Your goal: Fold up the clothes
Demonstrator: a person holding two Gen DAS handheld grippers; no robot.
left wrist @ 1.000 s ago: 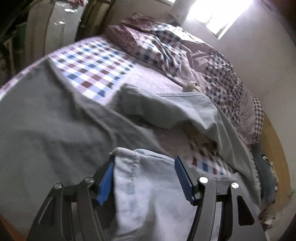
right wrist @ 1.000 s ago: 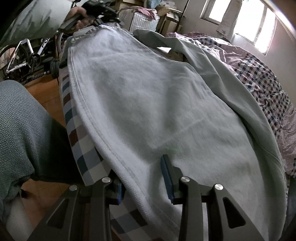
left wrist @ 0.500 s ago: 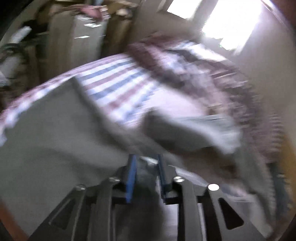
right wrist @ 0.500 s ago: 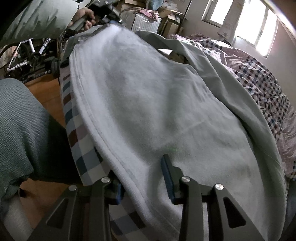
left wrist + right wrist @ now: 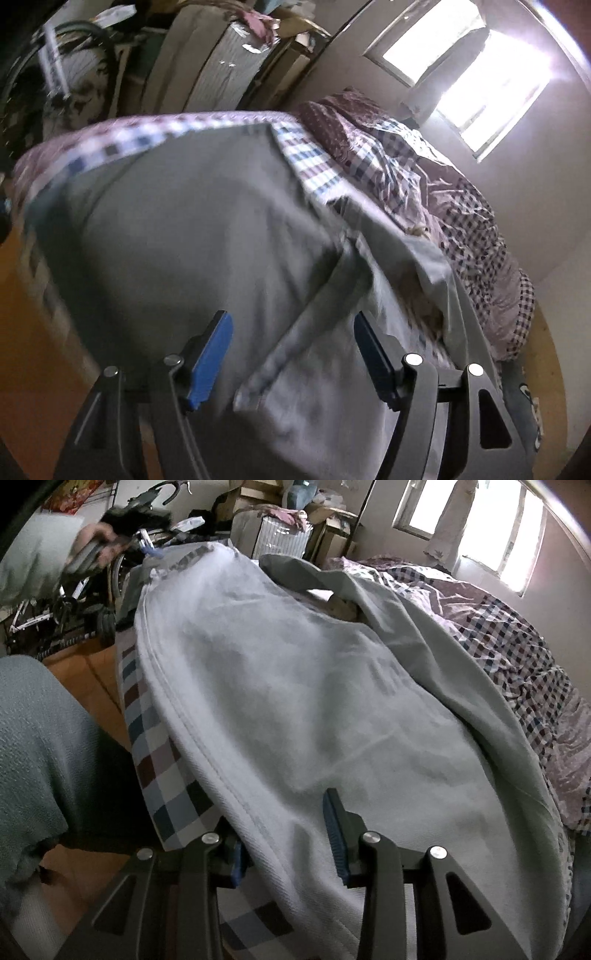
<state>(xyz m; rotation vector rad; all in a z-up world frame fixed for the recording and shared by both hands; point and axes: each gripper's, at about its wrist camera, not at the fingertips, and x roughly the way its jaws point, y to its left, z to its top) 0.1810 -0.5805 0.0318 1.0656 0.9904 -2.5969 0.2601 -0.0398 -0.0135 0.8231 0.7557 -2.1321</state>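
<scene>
left gripper [image 5: 293, 356]: jaws wide apart, holding nothing. a blurry edge of the cloth [image 5: 207, 251] runs between the blue pads [image 5: 210, 360].
right gripper [image 5: 288, 836]: jaws apart, not squeezing. the cloth's thick hem [image 5: 207, 760] lies between the pads, by the left one.
cloth: pale grey, spread flat on the bed [image 5: 147, 771], stretching away ahead of both tools.
blanket [image 5: 517, 653]: checked, bunched up ahead and to the right.
hand [image 5: 98, 548]: far ahead on the left, holding the other tool at the cloth's far end.
</scene>
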